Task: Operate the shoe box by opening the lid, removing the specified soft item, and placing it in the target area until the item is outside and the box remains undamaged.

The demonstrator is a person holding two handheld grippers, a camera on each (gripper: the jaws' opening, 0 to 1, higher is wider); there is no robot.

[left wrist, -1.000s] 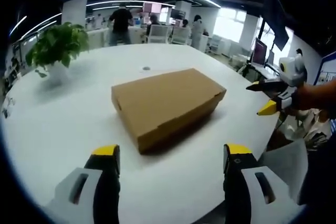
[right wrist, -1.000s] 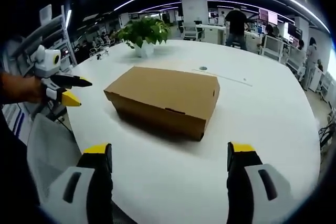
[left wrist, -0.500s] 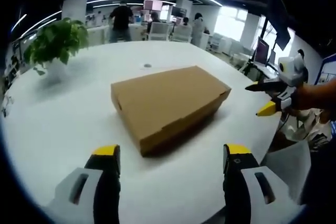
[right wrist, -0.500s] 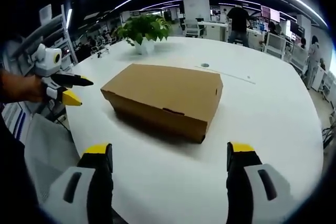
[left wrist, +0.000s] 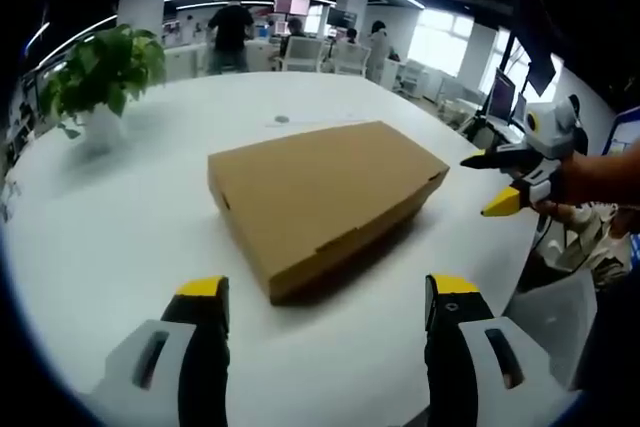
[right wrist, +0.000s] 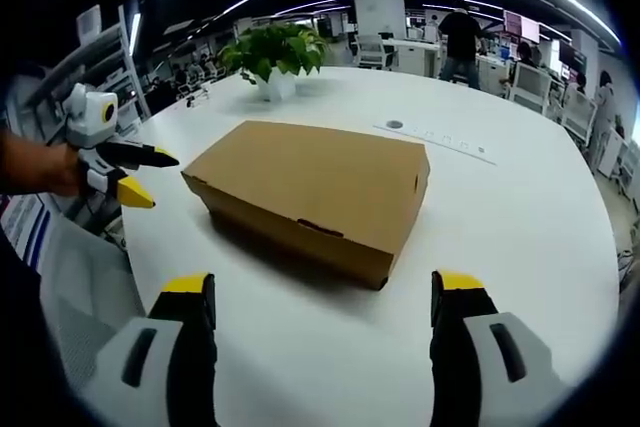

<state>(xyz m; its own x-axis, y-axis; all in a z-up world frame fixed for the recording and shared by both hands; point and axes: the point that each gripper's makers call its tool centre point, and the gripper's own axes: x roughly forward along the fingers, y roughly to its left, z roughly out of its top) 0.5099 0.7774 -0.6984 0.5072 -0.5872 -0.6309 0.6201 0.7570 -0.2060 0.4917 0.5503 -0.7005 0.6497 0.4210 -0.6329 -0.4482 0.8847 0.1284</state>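
A closed brown cardboard shoe box [left wrist: 325,192] [right wrist: 312,190] lies flat on the round white table [left wrist: 120,237] [right wrist: 530,217], lid down. In the left gripper view my left gripper [left wrist: 325,297] stands open just short of the box's near corner, nothing between its jaws. My right gripper [right wrist: 325,292] is open too, in front of the box's long side with its tab. The right gripper [left wrist: 505,182] shows in the left gripper view beyond the table's right edge, jaws apart. In the right gripper view the left gripper [right wrist: 140,175] hovers off the table's left edge. The soft item is hidden.
A potted green plant [left wrist: 95,72] [right wrist: 275,52] stands on the table's far side. A small round inset [left wrist: 282,119] [right wrist: 394,125] sits in the tabletop behind the box. People and desks fill the office background. A grey chair back [right wrist: 85,287] is near the table edge.
Both views have drawn slightly closer to the box, which looms a little larger. The box itself has not moved, and both grippers stay open.
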